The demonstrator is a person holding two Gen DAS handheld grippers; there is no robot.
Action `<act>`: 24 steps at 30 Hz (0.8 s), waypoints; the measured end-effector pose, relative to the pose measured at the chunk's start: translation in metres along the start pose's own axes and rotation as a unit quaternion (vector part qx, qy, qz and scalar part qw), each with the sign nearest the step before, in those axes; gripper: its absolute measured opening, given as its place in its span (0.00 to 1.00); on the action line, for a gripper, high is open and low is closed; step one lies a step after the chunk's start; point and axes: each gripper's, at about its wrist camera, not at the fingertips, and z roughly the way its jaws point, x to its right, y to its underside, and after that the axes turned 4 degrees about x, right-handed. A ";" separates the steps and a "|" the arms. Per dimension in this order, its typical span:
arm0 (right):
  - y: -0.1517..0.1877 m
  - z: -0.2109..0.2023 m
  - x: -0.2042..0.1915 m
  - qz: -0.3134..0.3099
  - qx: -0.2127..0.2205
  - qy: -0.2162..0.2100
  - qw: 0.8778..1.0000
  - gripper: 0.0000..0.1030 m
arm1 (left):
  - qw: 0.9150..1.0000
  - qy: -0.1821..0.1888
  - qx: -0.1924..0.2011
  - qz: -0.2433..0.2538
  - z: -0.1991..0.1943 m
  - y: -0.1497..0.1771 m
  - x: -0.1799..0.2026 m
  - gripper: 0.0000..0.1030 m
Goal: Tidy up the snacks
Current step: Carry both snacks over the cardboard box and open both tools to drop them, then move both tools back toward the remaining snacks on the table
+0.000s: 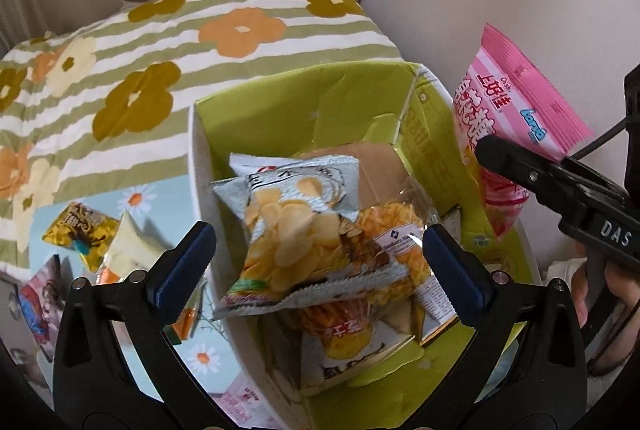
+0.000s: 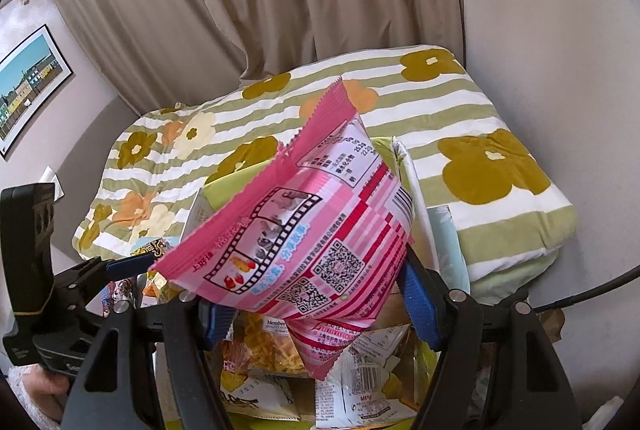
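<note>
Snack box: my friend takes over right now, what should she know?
Left gripper: open, above the silver chip bag, which lies on top of the pile in the green box.
Right gripper: shut on the pink snack bag, held over the box.
Done: several bags are in the box.
Left: put the pink bag in, then fetch the gold packet and the others on the blue cloth beside the box.

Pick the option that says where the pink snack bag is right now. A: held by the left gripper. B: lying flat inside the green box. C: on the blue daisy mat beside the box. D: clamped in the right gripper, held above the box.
D: the right gripper pinches the pink snack bag between its blue pads, above the green box; the left gripper is open and holds nothing.
</note>
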 end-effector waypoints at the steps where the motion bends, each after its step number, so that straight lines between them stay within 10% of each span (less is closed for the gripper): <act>1: -0.001 0.003 -0.002 -0.002 -0.002 0.005 1.000 0.67 | 1.000 0.002 -0.001 -0.002 -0.001 0.001 -0.002 1.00; 6: -0.001 0.007 -0.011 -0.016 0.012 0.029 0.999 0.96 | 1.000 0.004 0.005 -0.003 -0.013 0.008 -0.008 1.00; 24: 0.015 -0.043 -0.019 -0.029 0.020 -0.003 0.999 0.96 | 0.999 -0.011 0.045 -0.026 -0.066 0.037 -0.008 1.00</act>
